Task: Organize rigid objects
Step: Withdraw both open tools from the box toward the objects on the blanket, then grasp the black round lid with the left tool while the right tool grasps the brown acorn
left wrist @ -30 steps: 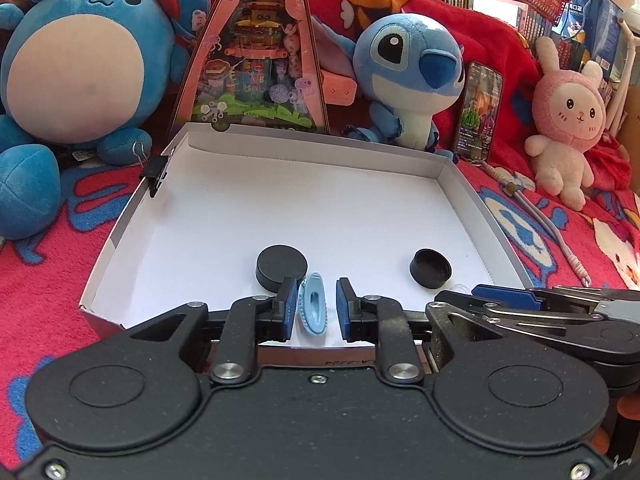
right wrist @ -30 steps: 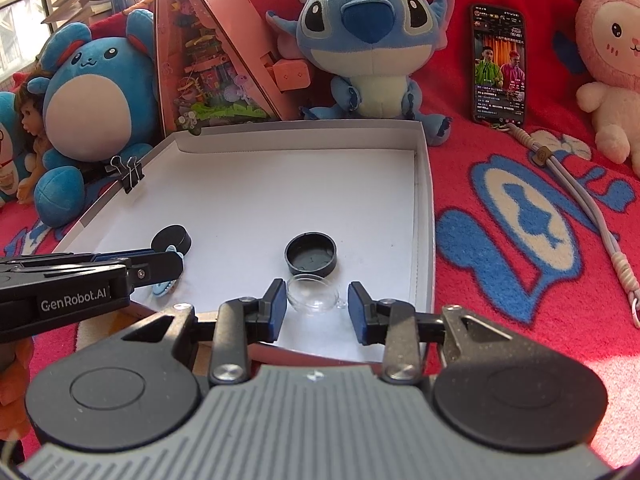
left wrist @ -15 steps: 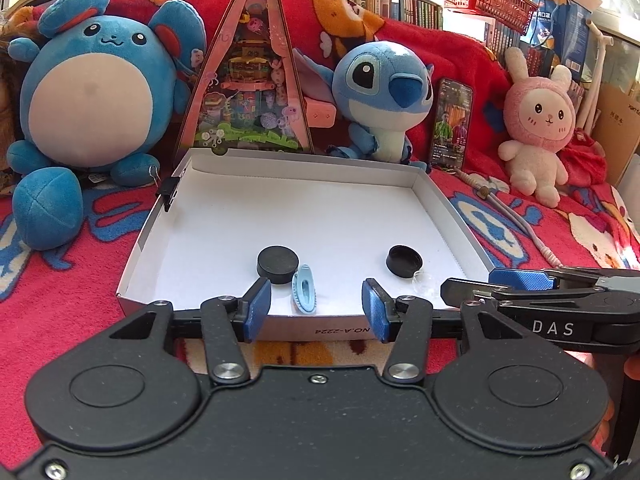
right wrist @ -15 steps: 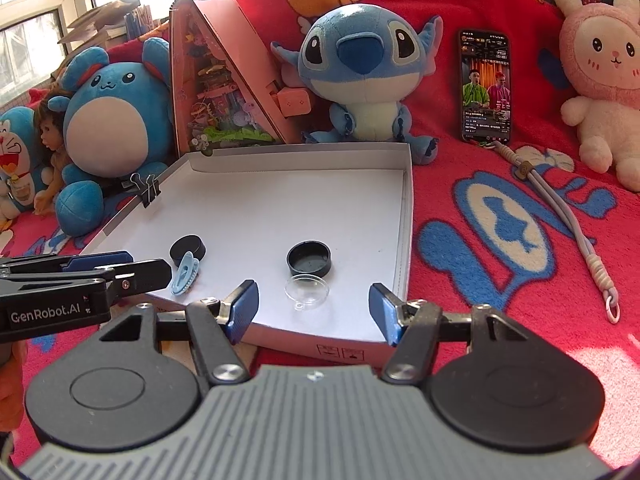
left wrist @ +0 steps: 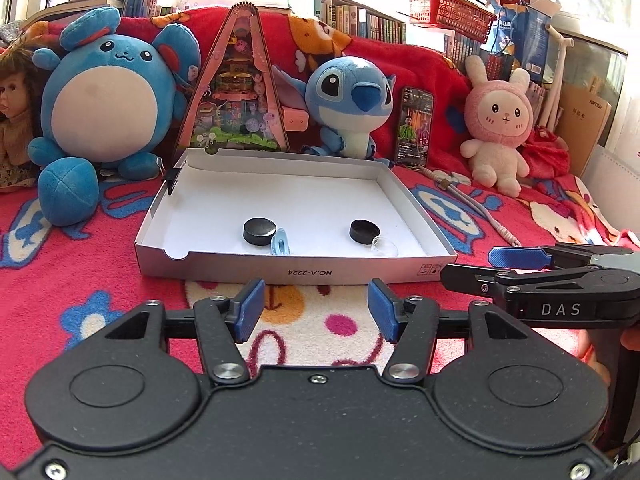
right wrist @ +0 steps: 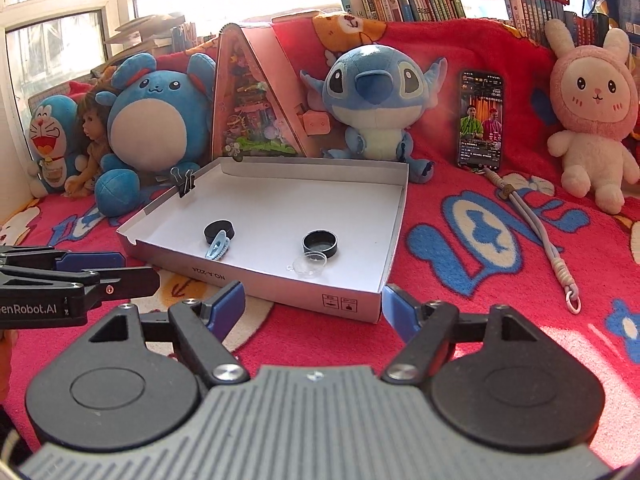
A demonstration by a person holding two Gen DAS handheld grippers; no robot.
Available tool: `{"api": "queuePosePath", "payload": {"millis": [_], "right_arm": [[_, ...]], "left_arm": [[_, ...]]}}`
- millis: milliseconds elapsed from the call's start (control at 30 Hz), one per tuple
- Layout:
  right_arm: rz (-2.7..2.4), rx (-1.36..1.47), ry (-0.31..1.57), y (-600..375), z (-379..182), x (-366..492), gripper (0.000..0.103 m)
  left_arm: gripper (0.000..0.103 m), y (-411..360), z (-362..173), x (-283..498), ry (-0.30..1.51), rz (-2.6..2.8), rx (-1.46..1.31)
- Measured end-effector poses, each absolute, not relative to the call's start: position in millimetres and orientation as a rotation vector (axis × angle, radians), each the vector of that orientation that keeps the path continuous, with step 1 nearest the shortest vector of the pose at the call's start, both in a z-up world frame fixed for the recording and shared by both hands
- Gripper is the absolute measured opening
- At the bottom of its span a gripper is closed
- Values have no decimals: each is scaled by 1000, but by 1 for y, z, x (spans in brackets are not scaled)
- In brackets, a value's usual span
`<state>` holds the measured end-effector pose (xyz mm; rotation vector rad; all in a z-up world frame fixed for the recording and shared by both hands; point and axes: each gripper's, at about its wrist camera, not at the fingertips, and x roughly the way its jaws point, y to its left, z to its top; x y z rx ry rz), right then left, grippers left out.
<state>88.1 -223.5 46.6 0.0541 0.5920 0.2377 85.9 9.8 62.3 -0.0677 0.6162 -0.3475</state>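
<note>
Both claws are spread wide and holding nothing, the left claw [left wrist: 316, 307] and right claw [right wrist: 312, 307] parked just short of the white box [left wrist: 360, 274] on the red blanket [left wrist: 80, 280]. All four bits sit near its front wall: black cap [left wrist: 260, 231] touching the blue clip [left wrist: 281, 245], open black lid [right wrist: 320, 243] beside the clear dome [right wrist: 309, 267]. Looks sorted into pairs, probably finished.

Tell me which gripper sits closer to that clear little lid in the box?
The right gripper, probably: the clear lid lies just ahead of its open jaws, while the left gripper faces the blue clip and black cap.
</note>
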Motion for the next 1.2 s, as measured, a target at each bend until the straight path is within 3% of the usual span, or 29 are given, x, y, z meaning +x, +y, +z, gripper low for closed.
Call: {"api": "queuePosePath", "payload": {"millis": [833, 1200], "right_arm": [[259, -70, 559, -222, 28, -1, 88], [231, -90, 593, -230, 15, -22, 88]], "left_arm": [[58, 10, 39, -6, 618, -393, 1], [55, 13, 29, -26, 644, -401, 16]]}}
